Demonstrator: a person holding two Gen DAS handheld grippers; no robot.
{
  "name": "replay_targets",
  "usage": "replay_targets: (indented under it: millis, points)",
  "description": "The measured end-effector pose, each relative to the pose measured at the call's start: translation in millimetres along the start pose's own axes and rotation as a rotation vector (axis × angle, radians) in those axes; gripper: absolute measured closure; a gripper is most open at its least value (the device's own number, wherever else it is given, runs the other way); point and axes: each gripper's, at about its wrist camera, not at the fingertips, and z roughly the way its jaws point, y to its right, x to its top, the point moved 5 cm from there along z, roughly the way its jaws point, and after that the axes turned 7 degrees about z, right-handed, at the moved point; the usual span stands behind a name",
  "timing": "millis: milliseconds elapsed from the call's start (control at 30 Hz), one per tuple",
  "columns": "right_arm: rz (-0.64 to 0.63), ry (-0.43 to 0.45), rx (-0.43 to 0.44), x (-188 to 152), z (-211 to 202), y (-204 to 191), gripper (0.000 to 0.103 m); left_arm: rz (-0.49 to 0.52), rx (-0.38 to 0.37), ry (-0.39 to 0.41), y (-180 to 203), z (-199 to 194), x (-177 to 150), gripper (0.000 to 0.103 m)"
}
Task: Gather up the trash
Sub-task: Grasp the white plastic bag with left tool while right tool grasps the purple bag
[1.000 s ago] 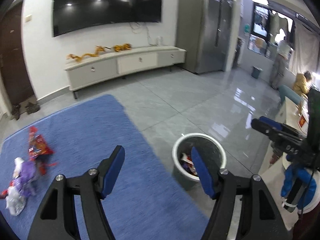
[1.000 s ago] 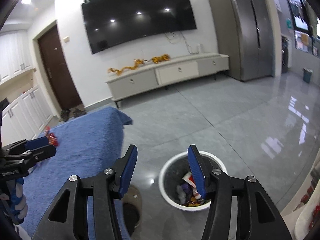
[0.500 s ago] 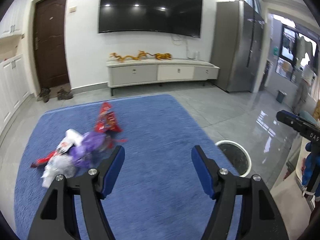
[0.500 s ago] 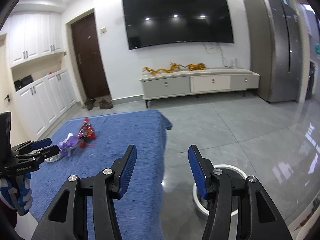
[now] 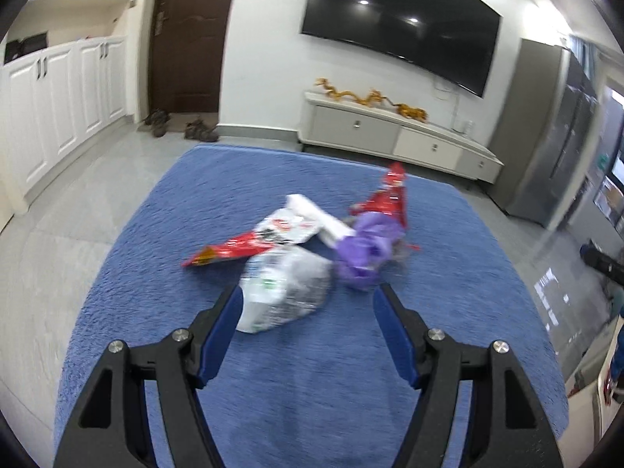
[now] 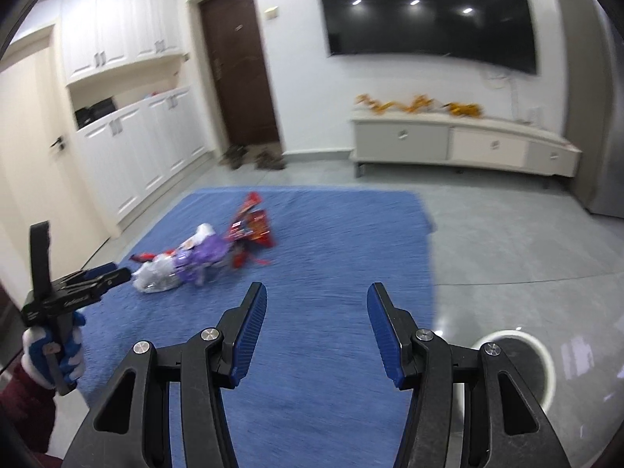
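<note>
- Here, at left of the left wrist frame's centre, the red snack wrapper (image 5: 230, 251) looks light, slick and crinkly; we would pinch its flat tail.
- At centre, the clear plastic bag (image 5: 286, 292) looks soft; bunch a fold.
- Right of it, the purple bag (image 5: 366, 251) looks limp.
- All lie heaped on the blue rug (image 5: 312, 390).
- Our left gripper (image 5: 306, 312) and right gripper (image 6: 316, 321) both stand spread, empty.

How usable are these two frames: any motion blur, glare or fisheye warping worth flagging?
Left wrist view: the trash pile on the blue rug is smeared by motion blur, while the left gripper stays sharp; ceiling lights reflect in the TV. Right wrist view: similar smear on the pile, wall edges bow with the fisheye, glare on the floor beside the bin.
</note>
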Motion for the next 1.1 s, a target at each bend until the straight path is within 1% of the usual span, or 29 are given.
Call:
replay_targets:
  millis: [100,233,367,433,567,633,800,933,967,1000,1033,1100]
  points:
    - [-0.028,-0.071,0.076,0,35,-32,0.047,-0.028,-0.001,-0.02,-18,17,-4,0.035]
    - [-0.052,-0.167,0.169,-3,81,-73,0.046,-0.043,-0.016,-0.039,-25,37,-3,0.035]
    - [-0.074,-0.229,0.235,-4,118,-107,0.046,-0.063,-0.03,-0.061,-33,56,-6,0.035]
    - [-0.079,-0.253,0.265,-3,136,-122,0.046,-0.069,-0.047,-0.068,-35,62,-8,0.035]
    - [-0.063,-0.3,0.303,-5,169,-145,0.046,-0.099,-0.109,-0.08,-38,69,-12,0.036]
    - [-0.041,-0.325,0.32,-7,184,-152,0.046,-0.104,-0.125,-0.091,-38,71,-13,0.036]
    - [0.035,-0.379,0.351,-11,219,-162,0.046,-0.079,-0.148,-0.114,-32,76,-15,0.044]
    - [0.113,-0.398,0.359,-14,239,-162,0.046,-0.074,-0.164,-0.116,-29,76,-17,0.055]
    - [0.131,-0.4,0.366,-15,241,-160,0.048,-0.071,-0.167,-0.115,-29,76,-18,0.057]
    - [0.147,-0.402,0.372,-15,243,-159,0.053,-0.069,-0.17,-0.114,-28,75,-18,0.059]
    - [0.16,-0.407,0.379,-16,244,-157,0.058,-0.068,-0.171,-0.113,-28,75,-18,0.062]
    - [0.177,-0.412,0.397,-17,243,-153,0.064,-0.062,-0.171,-0.11,-27,73,-19,0.064]
